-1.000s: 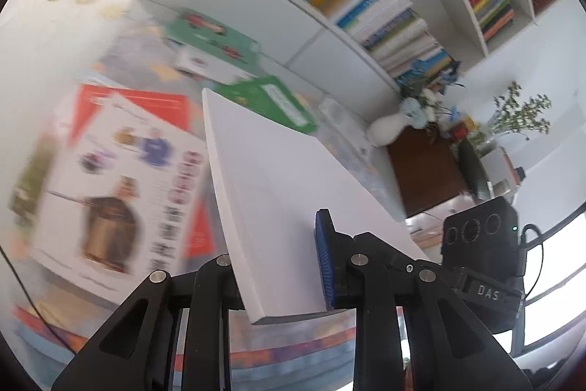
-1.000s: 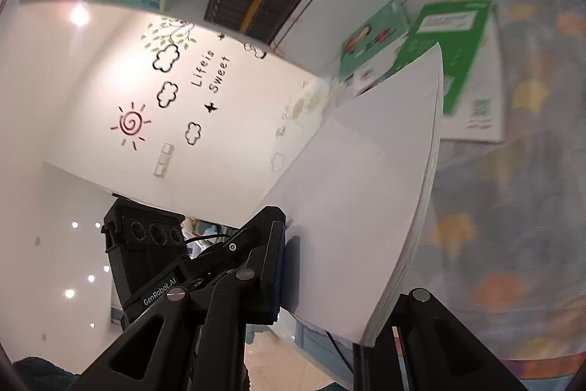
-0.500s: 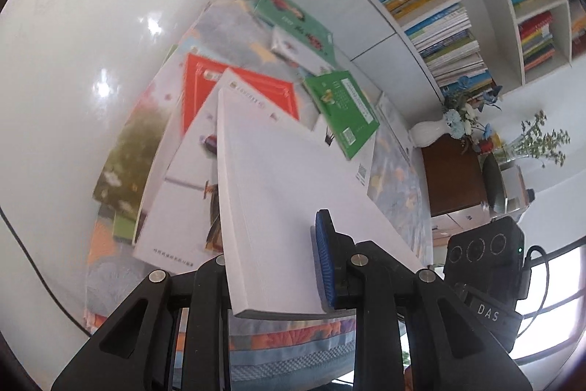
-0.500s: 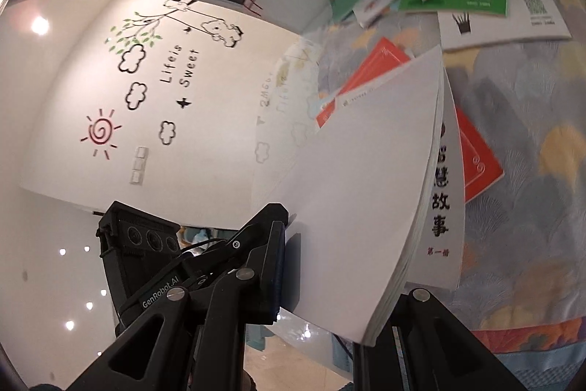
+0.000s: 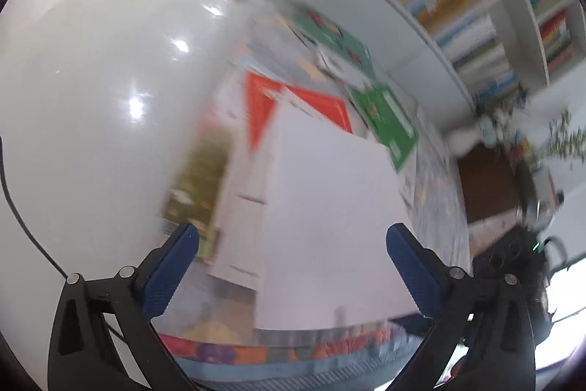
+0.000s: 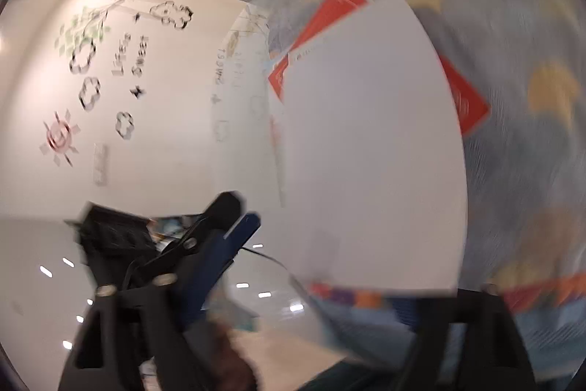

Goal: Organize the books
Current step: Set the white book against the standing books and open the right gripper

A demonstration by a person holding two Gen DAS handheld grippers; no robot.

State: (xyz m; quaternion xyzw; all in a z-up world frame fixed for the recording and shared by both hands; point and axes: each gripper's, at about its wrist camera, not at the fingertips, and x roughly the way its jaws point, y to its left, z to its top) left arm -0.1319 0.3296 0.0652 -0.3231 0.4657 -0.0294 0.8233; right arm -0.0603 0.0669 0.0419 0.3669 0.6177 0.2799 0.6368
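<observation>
A plain white book [image 5: 329, 207] lies flat on top of a stack of books at the table's near edge; it also shows in the right wrist view [image 6: 370, 149]. A red book [image 5: 293, 101] sticks out beneath it, also in the right wrist view [image 6: 465, 98]. My left gripper [image 5: 293, 266] is open, its blue pads wide apart on either side of the white book and holding nothing. My right gripper [image 6: 348, 281] is open too, its jaws spread around the book's near edge. Both views are blurred.
Green books [image 5: 384, 120] and other loose books lie farther back on the patterned tablecloth [image 6: 542, 134]. A white bookshelf [image 5: 476, 6] full of books stands behind the table. A white wall with drawings [image 6: 121, 79] is on the left. A dark cabinet [image 5: 487, 182] with a vase stands at the right.
Both grippers have opened and let go of the white book, which now lies flat on the stack. Both grippers are moving, hence the blur.
</observation>
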